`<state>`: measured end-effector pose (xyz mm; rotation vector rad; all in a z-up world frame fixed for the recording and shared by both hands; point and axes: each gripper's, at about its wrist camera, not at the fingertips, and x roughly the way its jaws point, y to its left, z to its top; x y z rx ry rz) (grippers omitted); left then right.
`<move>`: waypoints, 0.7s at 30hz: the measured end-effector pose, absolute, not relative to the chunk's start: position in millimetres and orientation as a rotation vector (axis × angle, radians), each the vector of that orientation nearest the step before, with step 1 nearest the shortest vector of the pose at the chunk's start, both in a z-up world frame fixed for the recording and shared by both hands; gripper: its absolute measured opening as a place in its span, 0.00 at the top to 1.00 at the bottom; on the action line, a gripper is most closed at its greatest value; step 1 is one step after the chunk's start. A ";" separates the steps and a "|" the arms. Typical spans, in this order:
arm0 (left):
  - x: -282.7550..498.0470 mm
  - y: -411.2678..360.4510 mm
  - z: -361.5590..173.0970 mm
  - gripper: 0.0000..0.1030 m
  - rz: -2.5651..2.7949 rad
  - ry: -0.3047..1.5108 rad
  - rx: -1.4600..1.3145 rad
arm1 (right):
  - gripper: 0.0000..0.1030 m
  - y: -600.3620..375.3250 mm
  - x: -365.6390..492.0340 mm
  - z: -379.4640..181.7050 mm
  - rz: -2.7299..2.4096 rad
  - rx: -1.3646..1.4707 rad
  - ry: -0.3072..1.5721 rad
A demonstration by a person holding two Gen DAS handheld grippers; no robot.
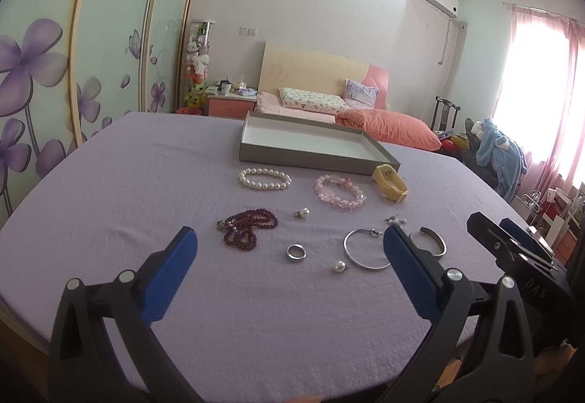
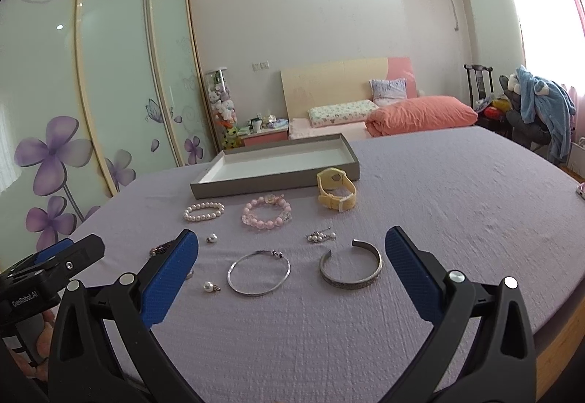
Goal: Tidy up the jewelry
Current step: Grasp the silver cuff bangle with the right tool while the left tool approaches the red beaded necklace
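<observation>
Jewelry lies spread on a lilac tablecloth before a shallow grey tray (image 1: 314,155) (image 2: 256,185) with a white, bare inside. In the far row sit a white pearl bracelet (image 1: 264,179) (image 2: 203,211), a pink bead bracelet (image 1: 339,191) (image 2: 266,212) and a yellow watch (image 1: 389,182) (image 2: 336,189). Nearer lie a dark red bead necklace (image 1: 245,226), a silver ring (image 1: 296,252), a thin silver bangle (image 1: 362,249) (image 2: 259,277), an open cuff (image 2: 351,269) and two pearl pendants (image 1: 340,267) (image 2: 212,238). My left gripper (image 1: 290,245) and right gripper (image 2: 292,247) are both open, holding nothing, short of the near pieces.
A small cluster of pearl earrings (image 2: 321,236) lies by the cuff. The right gripper's body (image 1: 512,249) shows at the right of the left wrist view. Beyond the table are a bed (image 2: 365,117), sliding wardrobe doors (image 2: 91,92) and a chair with clothes (image 2: 541,110).
</observation>
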<state>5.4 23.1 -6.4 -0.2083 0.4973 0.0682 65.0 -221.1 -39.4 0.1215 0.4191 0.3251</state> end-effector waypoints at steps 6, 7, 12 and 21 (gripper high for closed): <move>20.5 37.0 -22.7 0.02 0.074 0.573 -0.230 | 0.01 -225.6 88.8 -54.5 0.285 0.114 0.521; 22.2 38.4 -25.2 0.02 0.071 0.583 -0.235 | 0.01 -227.2 95.3 -59.6 0.275 0.112 0.554; 31.6 46.8 -37.4 0.02 0.072 0.628 -0.241 | 0.01 -232.7 123.1 -79.8 0.245 0.104 0.698; 44.5 57.7 -54.2 0.02 0.124 0.688 -0.251 | 0.01 -225.5 152.2 -97.3 0.171 -0.005 0.834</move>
